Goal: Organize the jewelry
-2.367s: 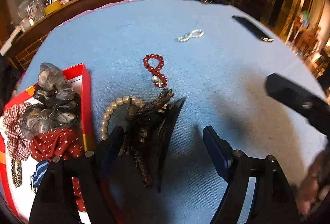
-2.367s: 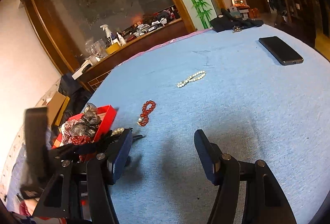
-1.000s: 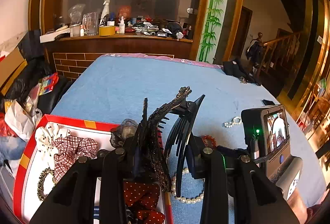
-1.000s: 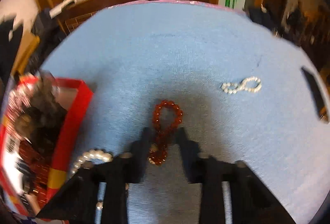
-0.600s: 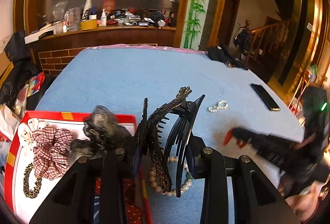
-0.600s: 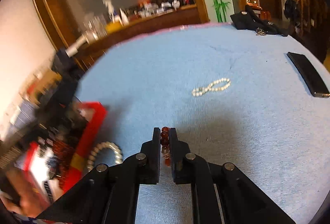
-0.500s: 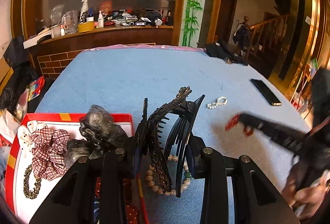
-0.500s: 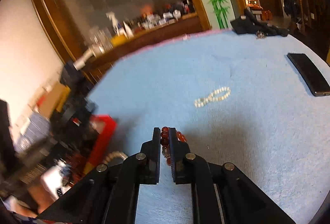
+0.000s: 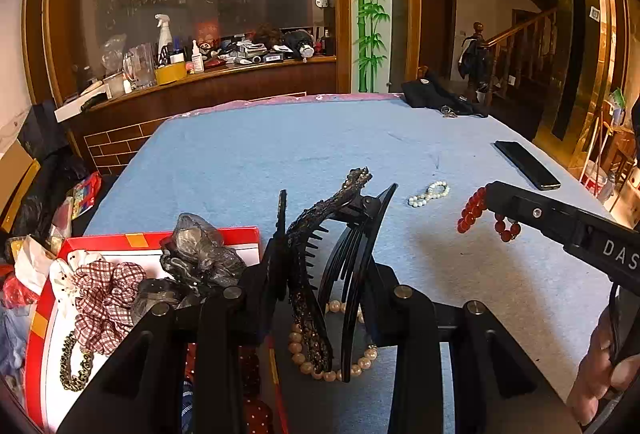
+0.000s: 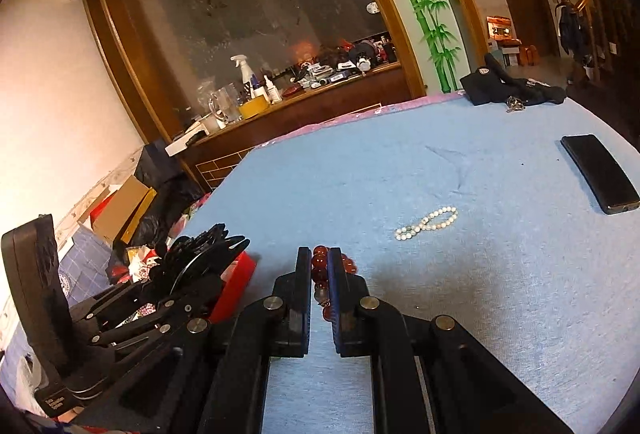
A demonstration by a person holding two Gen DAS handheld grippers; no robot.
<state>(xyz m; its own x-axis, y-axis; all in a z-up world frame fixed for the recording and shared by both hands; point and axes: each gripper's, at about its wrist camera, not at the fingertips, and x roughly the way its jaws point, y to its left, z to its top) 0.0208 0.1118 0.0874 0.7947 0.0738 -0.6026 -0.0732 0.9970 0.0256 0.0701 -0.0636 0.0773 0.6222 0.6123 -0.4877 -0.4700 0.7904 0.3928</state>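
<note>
My left gripper [image 9: 320, 274] is shut on a large black hair claw clip [image 9: 340, 234], held above the blue table beside the red box [image 9: 132, 238] of scrunchies and hair pieces. Under the clip a cream pearl bracelet [image 9: 332, 366] lies on the cloth. My right gripper [image 10: 320, 266] is shut on a red bead bracelet [image 10: 320, 264], lifted off the table; in the left wrist view the red bead bracelet [image 9: 472, 210] dangles from the right gripper [image 9: 490, 194] at the right. A small white bead bracelet [image 10: 426, 223] lies farther out on the cloth.
A black phone [image 10: 600, 172] lies at the table's right side and a dark garment with keys [image 10: 508, 88] at the far edge. A cluttered wooden counter [image 9: 208, 74] stands behind. Bags and boxes [image 10: 128, 202] crowd the floor at left. A hand [image 9: 600, 362] shows at right.
My right gripper closed on the red bead bracelet and lifted it off the table, swinging up and rightward. The left gripper with the claw clip shifted slightly beside the box.
</note>
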